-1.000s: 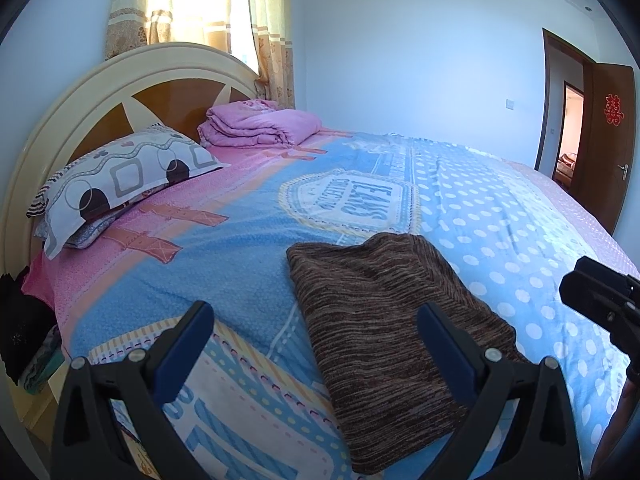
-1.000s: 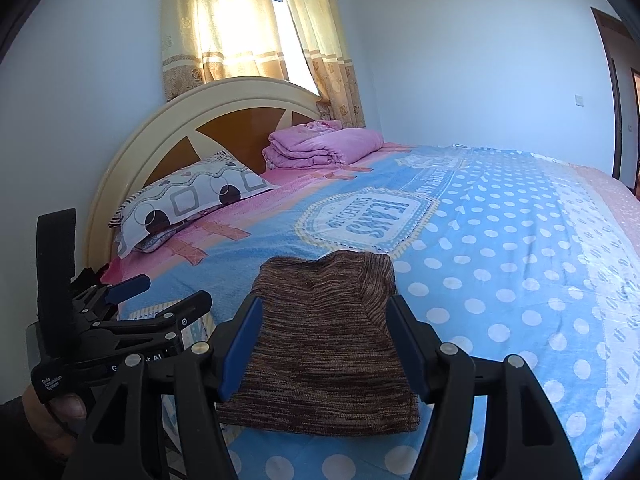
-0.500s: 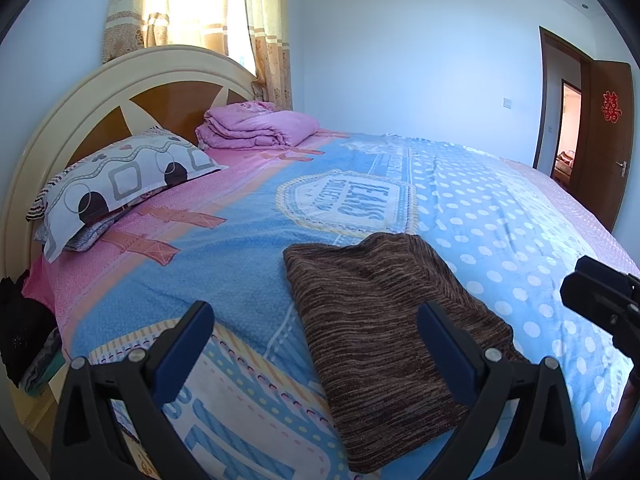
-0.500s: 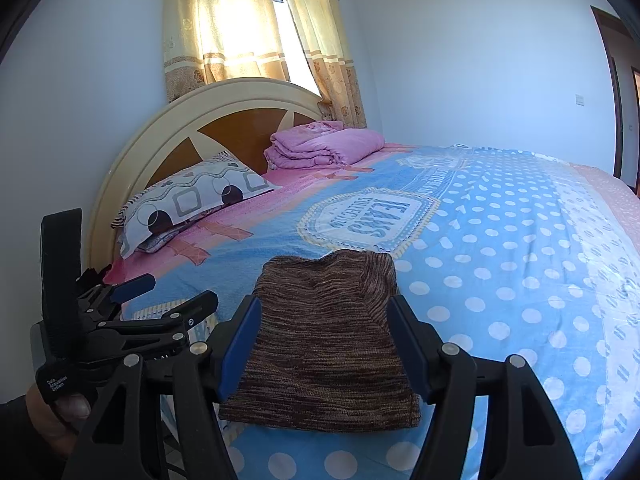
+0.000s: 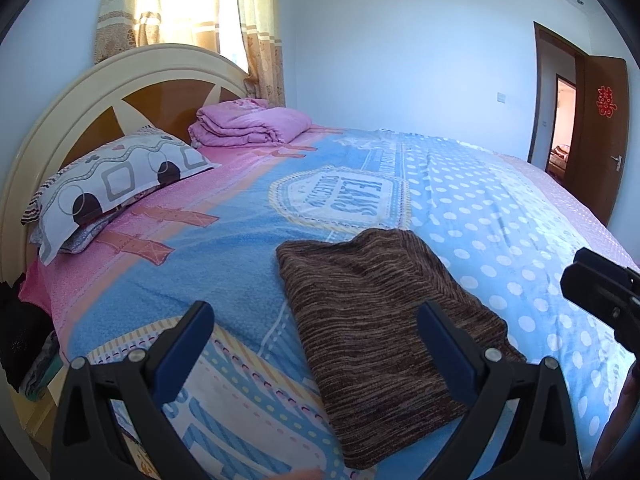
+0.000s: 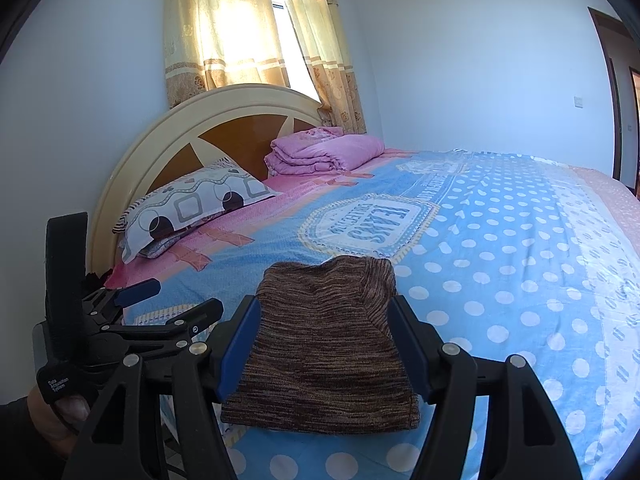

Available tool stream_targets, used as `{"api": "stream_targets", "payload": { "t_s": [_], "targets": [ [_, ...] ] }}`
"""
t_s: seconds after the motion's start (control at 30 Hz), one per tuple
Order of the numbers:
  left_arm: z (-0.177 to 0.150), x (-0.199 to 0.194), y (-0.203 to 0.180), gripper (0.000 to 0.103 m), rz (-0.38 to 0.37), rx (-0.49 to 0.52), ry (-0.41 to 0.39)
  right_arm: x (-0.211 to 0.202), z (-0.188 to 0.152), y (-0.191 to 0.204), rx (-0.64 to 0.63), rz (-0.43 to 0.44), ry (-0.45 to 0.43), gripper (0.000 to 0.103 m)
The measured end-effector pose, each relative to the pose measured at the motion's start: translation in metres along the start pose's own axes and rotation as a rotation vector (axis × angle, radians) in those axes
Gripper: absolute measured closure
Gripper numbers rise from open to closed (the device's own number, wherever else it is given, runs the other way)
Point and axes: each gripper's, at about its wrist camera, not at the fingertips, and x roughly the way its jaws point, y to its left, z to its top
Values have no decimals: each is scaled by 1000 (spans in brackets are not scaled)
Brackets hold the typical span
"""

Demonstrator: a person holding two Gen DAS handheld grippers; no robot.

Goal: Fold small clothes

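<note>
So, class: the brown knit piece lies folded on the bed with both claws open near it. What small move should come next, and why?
Probably draw both claws back. The brown knit garment already lies as a neat folded rectangle on the bedspread, and the left claw and right claw stand open, gripping nothing.

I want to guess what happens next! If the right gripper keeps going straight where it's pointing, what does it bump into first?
Probably the folded brown knit garment. It lies on the bedspread straight ahead of the open right gripper, framed between its jaws, though how near is unclear.
</note>
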Motion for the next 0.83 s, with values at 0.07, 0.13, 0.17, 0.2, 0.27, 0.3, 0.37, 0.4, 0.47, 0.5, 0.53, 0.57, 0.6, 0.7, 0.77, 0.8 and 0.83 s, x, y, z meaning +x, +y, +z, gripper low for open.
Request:
{"api": "stream_targets", "payload": {
  "t_s": [0.07, 0.13, 0.17, 0.2, 0.27, 0.3, 0.37, 0.4, 0.47, 0.5, 0.53, 0.57, 0.6, 0.7, 0.77, 0.8, 0.83],
  "targets": [
    [1, -2, 0, 0, 8, -2, -7, -2, 1, 0, 2, -1, -10, 36],
    [1, -3, 2, 0, 9, -11, -16, -5, 1, 0, 3, -2, -24, 36],
    [2, -4, 2, 0, 10, -14, -19, -6, 1, 0, 3, -3, -32, 36],
    [3, -5, 3, 0, 10, -15, -21, -7, 2, 1, 3, -3, -37, 36],
    [4, -6, 5, 0, 14, -18, -25, -8, 2, 1, 6, -2, -39, 36],
    [4, -6, 5, 0, 16, -19, -26, -8, 2, 1, 6, -2, -39, 36],
    [4, -6, 5, 0, 20, -18, -25, -8, 2, 1, 6, -2, -37, 36],
    [5, -6, 5, 0, 22, -18, -22, -8, 2, 1, 6, -2, -36, 36],
    [5, -5, 6, 0, 22, -21, -16, -8, 2, 1, 5, 0, -35, 36],
    [4, -4, 6, 0, 24, -20, -15, -8, 2, 2, 4, 1, -34, 36],
    [4, -4, 6, 0, 28, -18, -14, -7, 2, 2, 2, 1, -33, 36],
    [4, -3, 7, 0, 32, -17, -13, -7, 2, 3, 0, 2, -32, 36],
    [4, -3, 7, 0, 34, -16, -12, -7, 2, 1, 1, 3, -31, 36],
    [3, -2, 7, 0, 36, -13, -11, -6, 2, 1, 5, 5, -26, 36],
    [2, -2, 7, 0, 41, -8, -18, -6, 1, 1, 6, 4, -24, 36],
    [2, -2, 7, 0, 42, -4, -20, -6, 1, 0, 7, 3, -23, 36],
    [2, -2, 7, 0, 43, -2, -20, -6, 1, 0, 7, 1, -22, 36]
  ]
}}
